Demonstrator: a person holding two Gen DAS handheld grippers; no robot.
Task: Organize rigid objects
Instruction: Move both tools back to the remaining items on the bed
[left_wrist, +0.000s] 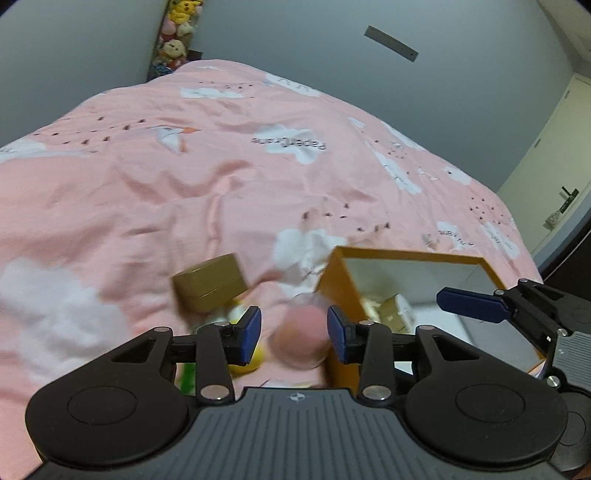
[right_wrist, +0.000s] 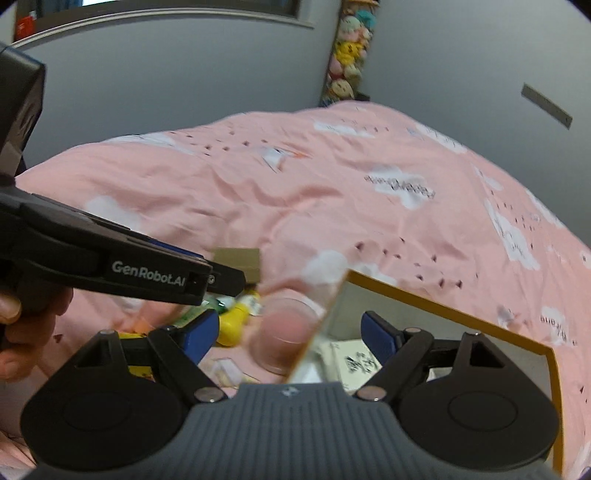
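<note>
The clear cup (left_wrist: 301, 338) sits on the pink bed (left_wrist: 147, 192) directly ahead of the left gripper (left_wrist: 294, 332), framed between its blue fingers (left_wrist: 249, 334) with a gap showing on each side, so the gripper is part open and grips nothing. The cup stands just beside the near left wall of the orange-rimmed box (left_wrist: 406, 258), roughly upright as far as the blur allows. The right gripper (right_wrist: 288, 330) is spread wide and empty, straddling that box wall, the cup (right_wrist: 284, 334) toward its left finger. The gold box (left_wrist: 210, 282) lies further left. I judge the left gripper nearer and better lined up
</note>
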